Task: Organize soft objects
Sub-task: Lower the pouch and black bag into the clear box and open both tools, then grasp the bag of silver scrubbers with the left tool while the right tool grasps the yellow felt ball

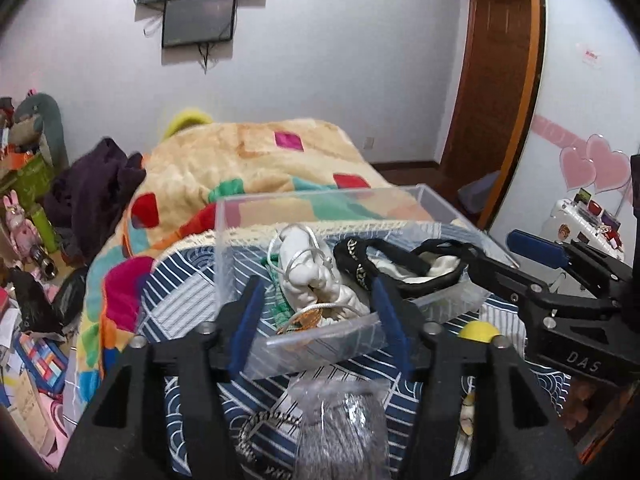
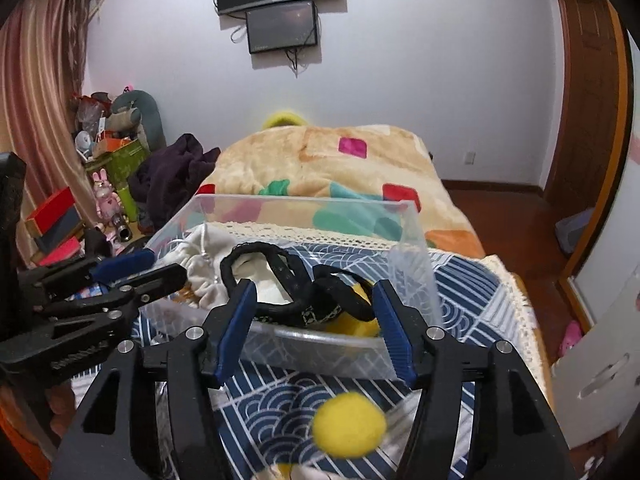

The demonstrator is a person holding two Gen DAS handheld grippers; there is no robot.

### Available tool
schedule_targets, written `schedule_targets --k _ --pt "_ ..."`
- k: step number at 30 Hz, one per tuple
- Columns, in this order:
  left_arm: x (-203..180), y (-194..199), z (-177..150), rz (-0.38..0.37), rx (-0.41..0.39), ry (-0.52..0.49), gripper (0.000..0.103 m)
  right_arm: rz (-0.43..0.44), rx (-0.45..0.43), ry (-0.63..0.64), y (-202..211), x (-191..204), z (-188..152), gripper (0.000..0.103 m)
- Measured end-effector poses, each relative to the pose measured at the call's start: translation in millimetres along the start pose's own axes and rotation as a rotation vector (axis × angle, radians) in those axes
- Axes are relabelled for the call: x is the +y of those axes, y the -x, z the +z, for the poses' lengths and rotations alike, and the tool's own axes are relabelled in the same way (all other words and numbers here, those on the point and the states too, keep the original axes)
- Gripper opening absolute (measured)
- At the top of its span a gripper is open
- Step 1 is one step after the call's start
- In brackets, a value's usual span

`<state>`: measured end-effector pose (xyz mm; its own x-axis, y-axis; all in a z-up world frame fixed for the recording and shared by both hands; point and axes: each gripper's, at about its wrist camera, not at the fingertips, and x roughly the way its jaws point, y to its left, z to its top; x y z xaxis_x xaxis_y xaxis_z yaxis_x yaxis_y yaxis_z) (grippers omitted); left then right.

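A clear plastic box (image 1: 320,340) (image 2: 416,240) stands on the blue-and-white patterned bed cover. It holds a white drawstring pouch (image 1: 316,276) (image 2: 204,276), a black strap (image 1: 360,264) (image 2: 288,276) and something yellow (image 2: 356,330). My left gripper (image 1: 318,300) is open in front of the box, above a clear bag of grey stuff (image 1: 344,424). My right gripper (image 2: 312,300) is open at the box's near wall, above a yellow pom-pom (image 2: 349,426), which also shows in the left wrist view (image 1: 478,331).
A beige blanket with coloured squares (image 1: 260,160) (image 2: 328,160) covers the bed behind the box. A dark purple garment (image 1: 92,188) and cluttered toys and boxes (image 2: 112,184) lie at the left. A white cabinet (image 2: 600,360) and wooden door (image 1: 492,80) are at the right.
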<state>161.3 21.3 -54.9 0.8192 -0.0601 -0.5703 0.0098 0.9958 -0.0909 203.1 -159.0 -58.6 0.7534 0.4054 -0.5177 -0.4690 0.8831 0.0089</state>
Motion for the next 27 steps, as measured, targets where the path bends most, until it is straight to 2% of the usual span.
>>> schedule_targets --k 2,6,11,15,19,26,27 --pt "0 13 -3 0.003 -0.027 0.002 0.07 -0.019 -0.026 0.015 9 1 -3 0.07" --pt "1 27 -14 0.002 -0.04 0.01 0.077 -0.022 -0.045 0.014 22 -3 -13 0.08" --pt "-1 33 -35 0.015 -0.02 0.008 0.09 -0.023 -0.026 -0.023 26 -15 -28 0.082" --pt "2 25 -55 -0.022 0.038 0.065 0.09 -0.017 0.028 -0.067 18 -24 -46 0.082" --pt "-1 13 -74 -0.014 0.081 0.088 0.09 0.005 0.083 -0.109 9 -29 -62 0.082" --pt "-5 4 -92 -0.013 0.102 0.092 0.088 0.014 0.128 -0.131 -6 -27 -75 0.081" --pt "-5 4 -94 -0.016 0.101 0.096 0.086 0.017 0.131 -0.13 -8 -27 -76 0.077"
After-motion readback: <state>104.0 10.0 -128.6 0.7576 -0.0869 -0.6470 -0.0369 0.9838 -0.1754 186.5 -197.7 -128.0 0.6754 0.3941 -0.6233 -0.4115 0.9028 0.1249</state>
